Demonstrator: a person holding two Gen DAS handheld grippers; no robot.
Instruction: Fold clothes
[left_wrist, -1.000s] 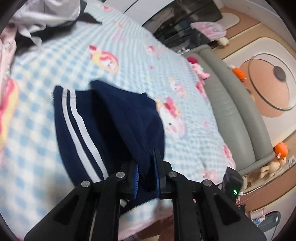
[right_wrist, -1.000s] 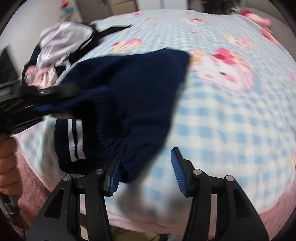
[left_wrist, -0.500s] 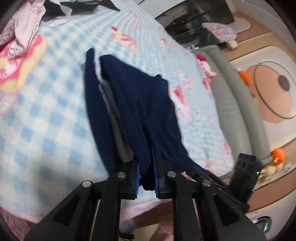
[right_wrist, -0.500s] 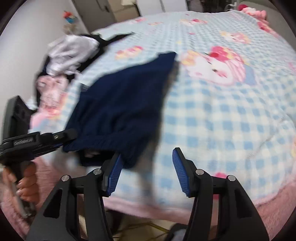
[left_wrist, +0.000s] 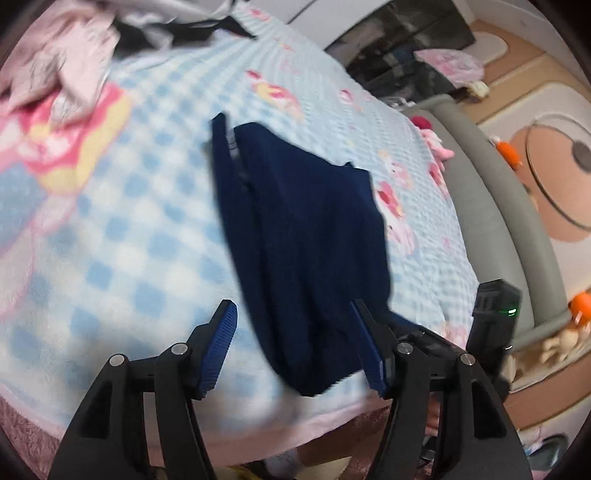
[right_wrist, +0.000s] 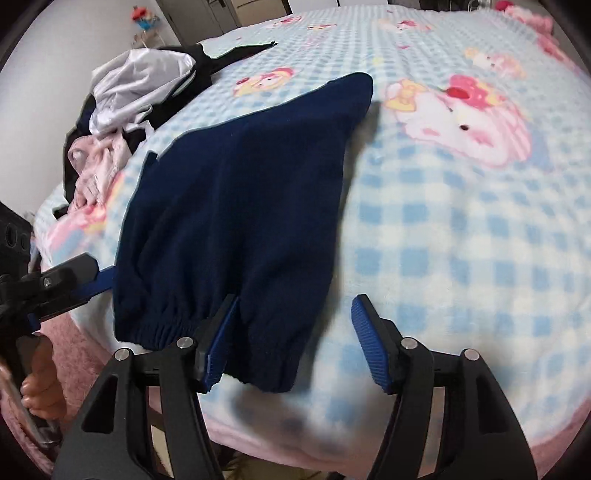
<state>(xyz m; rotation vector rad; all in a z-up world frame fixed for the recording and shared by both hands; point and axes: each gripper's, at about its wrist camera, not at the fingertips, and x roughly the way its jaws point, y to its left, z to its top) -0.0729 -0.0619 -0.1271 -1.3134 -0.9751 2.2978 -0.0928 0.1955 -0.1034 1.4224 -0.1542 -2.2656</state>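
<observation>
Navy shorts (left_wrist: 306, 229) just released, now lying folded on checkered bed blanket (left_wrist: 122, 236) ahead of 2 wide-open, empty tools: left tool (left_wrist: 291, 345), right tool (right_wrist: 291, 341). Fold probably finished.

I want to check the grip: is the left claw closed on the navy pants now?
No, the left claw is wide open, and the navy pants lie loose on the blanket between its fingers.

Bed (right_wrist: 461, 229), blue-check cartoon blanket: folded navy shorts (right_wrist: 240, 206) near front edge, clothes pile (right_wrist: 129, 92) at far-left corner.
</observation>
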